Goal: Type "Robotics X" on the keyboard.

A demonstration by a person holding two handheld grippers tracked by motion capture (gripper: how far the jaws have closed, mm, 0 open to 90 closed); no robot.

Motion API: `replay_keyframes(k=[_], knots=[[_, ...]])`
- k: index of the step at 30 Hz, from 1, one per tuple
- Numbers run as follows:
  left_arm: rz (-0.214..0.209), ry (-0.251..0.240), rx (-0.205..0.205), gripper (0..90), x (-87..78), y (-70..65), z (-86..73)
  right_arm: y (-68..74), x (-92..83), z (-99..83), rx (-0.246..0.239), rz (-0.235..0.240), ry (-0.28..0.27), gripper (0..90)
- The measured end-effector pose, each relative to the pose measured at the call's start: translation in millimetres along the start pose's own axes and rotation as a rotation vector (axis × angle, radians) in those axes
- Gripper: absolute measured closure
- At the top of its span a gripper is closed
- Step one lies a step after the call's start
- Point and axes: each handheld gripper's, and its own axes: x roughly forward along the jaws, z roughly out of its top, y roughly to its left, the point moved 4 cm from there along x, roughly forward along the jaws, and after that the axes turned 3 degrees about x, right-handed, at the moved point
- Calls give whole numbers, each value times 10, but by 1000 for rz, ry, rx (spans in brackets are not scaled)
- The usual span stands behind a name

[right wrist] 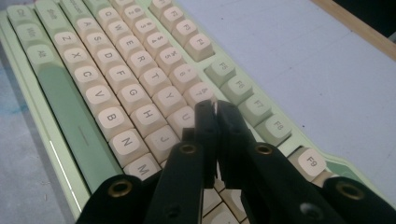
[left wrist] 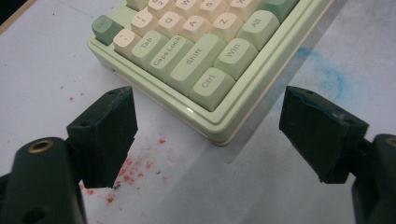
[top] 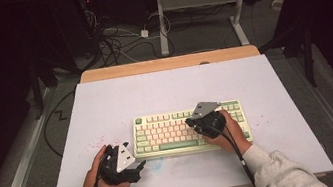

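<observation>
- The keyboard (top: 190,129) lies flat on the white surface (top: 105,103), slightly toward the near edge, its long side running left to right, so both hands can reach it from the person's side.
- The right hand-held gripper (right wrist: 215,108) hangs over the keys in the middle-right part of the board. Its jaws are nearly together, with just a sliver of a gap and nothing between them. Held that way, the two tips work as one narrow point, which looks suited to pressing a single key.
- In the right gripper view the tips sit over the row around the U (right wrist: 184,117) and 7 keys; whether they touch a key I cannot tell.
- The left hand-held gripper (left wrist: 208,135) rests low beside the near left corner of the keyboard, jaws spread wide apart, empty. The corner with the Ctrl key (left wrist: 212,84) lies between and just beyond them, untouched.
- That stance reads as waiting, or as readiness to steady the board should it slide under pressing.
- Red specks (left wrist: 140,165) and a faint blue smear (left wrist: 327,70) stain the surface near that corner.
</observation>
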Motion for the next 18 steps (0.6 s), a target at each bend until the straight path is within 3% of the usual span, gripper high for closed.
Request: replay_keyframes(k=[3,12,16,18], knots=[[-3,4,5,182,5,-9,2,-18,-56,5,9,1,-23,823],[-5,2,7,182,3,-17,8,-39,-244,12,7,-1,-83,629],[-5,2,6,182,0,-16,7,-52,-329,4,8,-18,-110,517],[1,5,-4,195,4,-10,8,-72,-370,-8,11,-47,-121,457]])
